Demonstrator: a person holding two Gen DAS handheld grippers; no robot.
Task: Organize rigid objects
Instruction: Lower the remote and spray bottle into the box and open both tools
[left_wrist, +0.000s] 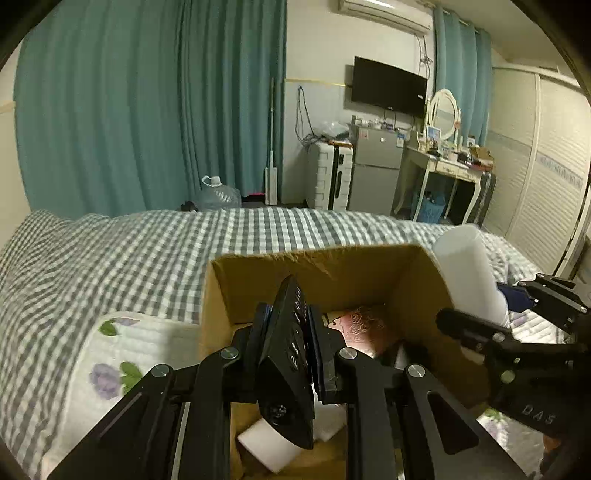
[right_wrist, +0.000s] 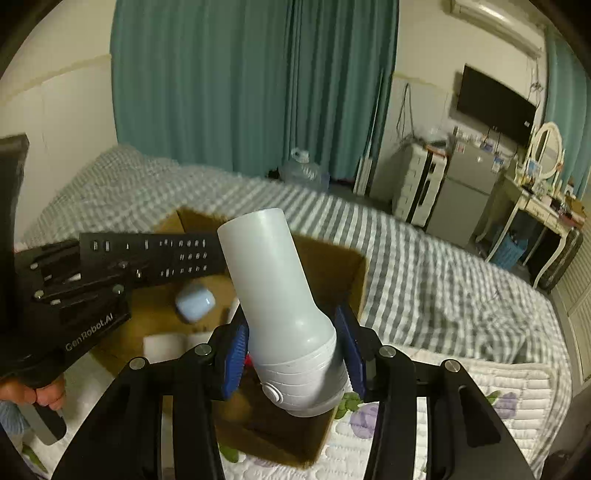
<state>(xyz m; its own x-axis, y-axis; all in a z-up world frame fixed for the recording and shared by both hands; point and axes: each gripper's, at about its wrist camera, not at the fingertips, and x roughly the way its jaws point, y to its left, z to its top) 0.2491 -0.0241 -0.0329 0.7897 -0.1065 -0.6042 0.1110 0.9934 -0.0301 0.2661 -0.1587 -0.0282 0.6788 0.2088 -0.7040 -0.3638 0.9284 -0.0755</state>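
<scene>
Here the cardboard box (right_wrist: 354, 273) holds a pale blue case (right_wrist: 195, 303); left claw (left_wrist: 290, 332) clamps a remote (left_wrist: 291, 354), right claw (right_wrist: 295, 354) a white bottle (right_wrist: 273, 288).

One open brown cardboard box (right_wrist: 354, 273) sits on the checked bed, and above it are one long black remote control (right_wrist: 155, 254) and one tall white plastic bottle (right_wrist: 277, 295). Inside lie one small pale-blue rounded case (right_wrist: 195, 300) and one white rectangular block (left_wrist: 264, 441).

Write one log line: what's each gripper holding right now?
left gripper: shut on remote | right gripper: shut on white bottle | both above cardboard box
</scene>
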